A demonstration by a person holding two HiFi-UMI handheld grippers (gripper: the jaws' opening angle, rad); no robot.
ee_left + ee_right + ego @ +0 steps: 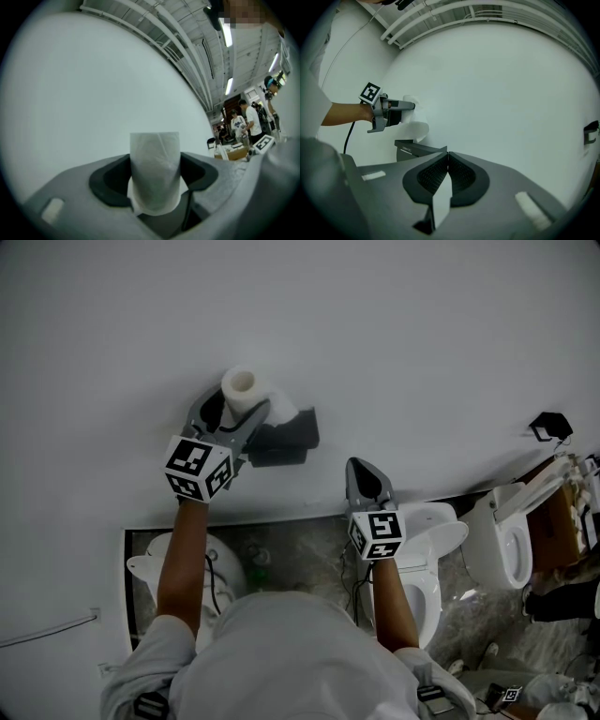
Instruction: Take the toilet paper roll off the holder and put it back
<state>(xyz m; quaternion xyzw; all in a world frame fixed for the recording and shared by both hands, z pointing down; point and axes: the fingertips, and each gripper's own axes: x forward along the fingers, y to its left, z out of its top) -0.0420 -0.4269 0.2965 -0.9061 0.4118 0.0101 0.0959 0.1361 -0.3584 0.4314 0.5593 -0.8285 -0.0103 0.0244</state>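
A white toilet paper roll [242,385] is held against the white wall, just up and left of the dark grey holder [286,437]. My left gripper [236,413] is shut on it, one jaw on each side. In the left gripper view the roll [154,168] stands upright between the dark pads, filling the gap. A loose sheet [283,410] hangs from the roll toward the holder. My right gripper [366,479] hangs lower and to the right, shut and holding nothing. Its view shows its tips [447,155] meeting, with the left gripper [396,110], the roll [416,123] and the holder [417,149] off to the left.
Below the wall stand white toilets [427,554] [511,540] on a marbled floor, one more at the left [145,568]. A small black fitting [551,426] is fixed to the wall at the right. People stand far back in the left gripper view [243,123].
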